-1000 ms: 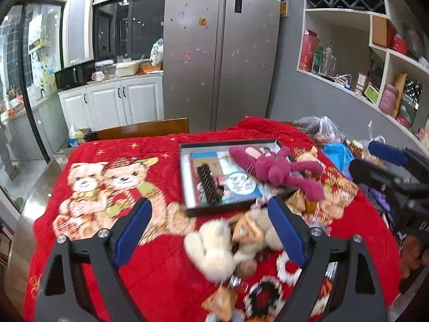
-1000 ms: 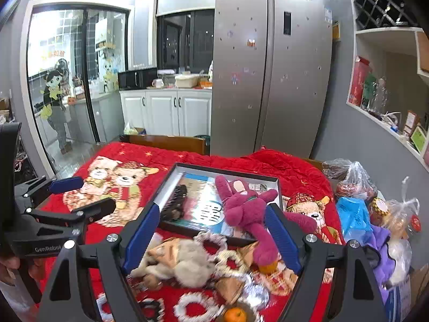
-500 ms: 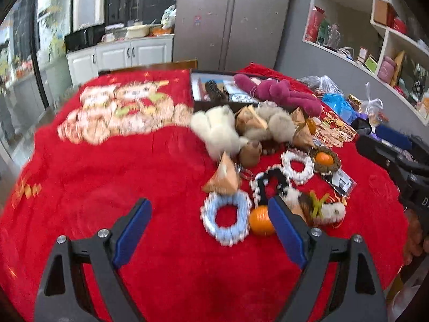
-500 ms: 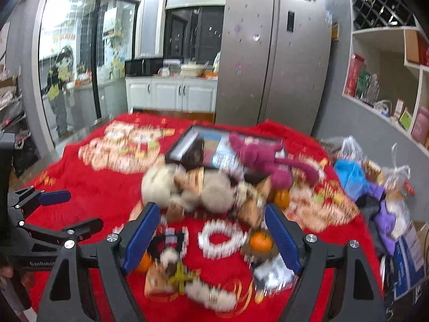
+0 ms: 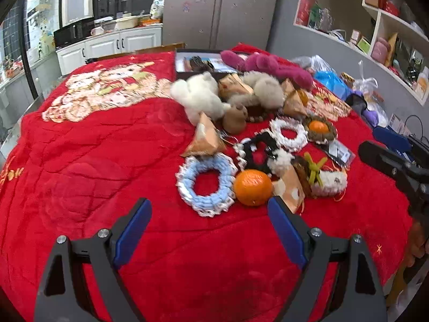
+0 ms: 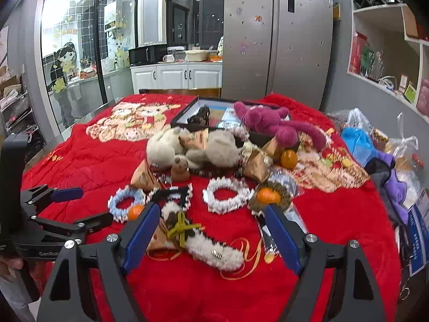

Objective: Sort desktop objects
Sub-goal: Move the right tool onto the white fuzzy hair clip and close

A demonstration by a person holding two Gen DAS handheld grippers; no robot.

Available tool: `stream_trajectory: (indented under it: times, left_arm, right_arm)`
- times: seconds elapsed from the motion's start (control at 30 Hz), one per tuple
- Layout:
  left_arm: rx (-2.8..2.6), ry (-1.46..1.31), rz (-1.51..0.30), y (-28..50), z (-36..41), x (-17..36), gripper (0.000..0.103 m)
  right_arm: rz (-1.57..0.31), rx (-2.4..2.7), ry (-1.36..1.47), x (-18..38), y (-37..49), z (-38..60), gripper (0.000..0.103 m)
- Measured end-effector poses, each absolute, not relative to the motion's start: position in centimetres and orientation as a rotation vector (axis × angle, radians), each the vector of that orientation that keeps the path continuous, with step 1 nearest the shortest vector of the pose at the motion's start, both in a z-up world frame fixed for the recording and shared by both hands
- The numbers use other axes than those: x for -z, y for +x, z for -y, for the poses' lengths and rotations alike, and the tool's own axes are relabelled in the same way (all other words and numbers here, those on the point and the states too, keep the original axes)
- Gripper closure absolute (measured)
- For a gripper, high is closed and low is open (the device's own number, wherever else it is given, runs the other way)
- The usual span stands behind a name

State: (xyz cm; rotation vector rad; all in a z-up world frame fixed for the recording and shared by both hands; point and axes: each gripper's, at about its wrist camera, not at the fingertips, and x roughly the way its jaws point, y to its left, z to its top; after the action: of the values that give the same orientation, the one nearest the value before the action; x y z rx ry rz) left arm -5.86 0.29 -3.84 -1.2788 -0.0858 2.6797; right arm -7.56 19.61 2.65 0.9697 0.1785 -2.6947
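Small items lie heaped on a red blanket (image 5: 80, 161). My left gripper (image 5: 209, 225) hangs open and empty just short of a blue scrunchie (image 5: 205, 185) and an orange (image 5: 252, 186). A black scrunchie (image 5: 253, 150), a white scrunchie (image 5: 288, 134) and a white plush (image 5: 199, 98) lie further back. My right gripper (image 6: 211, 230) is open too, its jaws on either side of a fuzzy white piece with an olive bow (image 6: 203, 241) and clear of it. A magenta plush (image 6: 268, 123) lies across a dark tray (image 6: 185, 112) at the back.
The left gripper (image 6: 80, 206) shows at the left of the right wrist view, and the right gripper (image 5: 388, 150) at the right of the left wrist view. Plastic bags (image 6: 359, 139) crowd the table's right edge. Paper cones (image 5: 205, 138) and a second orange (image 6: 288, 158) sit among the toys.
Both grippers have come down and tipped toward the table, so the heap of scrunchies and oranges now lies close in front of them. Both stayed open.
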Motion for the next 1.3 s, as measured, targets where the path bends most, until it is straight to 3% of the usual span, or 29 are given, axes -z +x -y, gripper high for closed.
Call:
stream_trajectory:
  times: [0.9, 1.23, 1.3]
  left_arm:
    - [-2.606, -1.318, 0.052, -9.3, -2.2, 6.9, 0.014]
    - [-2.606, -1.303, 0.085, -10.3, -2.3, 7.4, 0.012]
    - [-2.604, -1.302, 0.075, -10.4, -2.4, 7.4, 0.013]
  right_arm:
    - [-0.077, 2.498, 1.188, 5.1, -10.2, -20.5, 0.02]
    - [-0.143, 2.47, 1.218, 6.3, -12.0, -19.6, 0.019]
    - [-0.165, 2.476, 1.22, 6.3, -11.9, -19.3, 0.024]
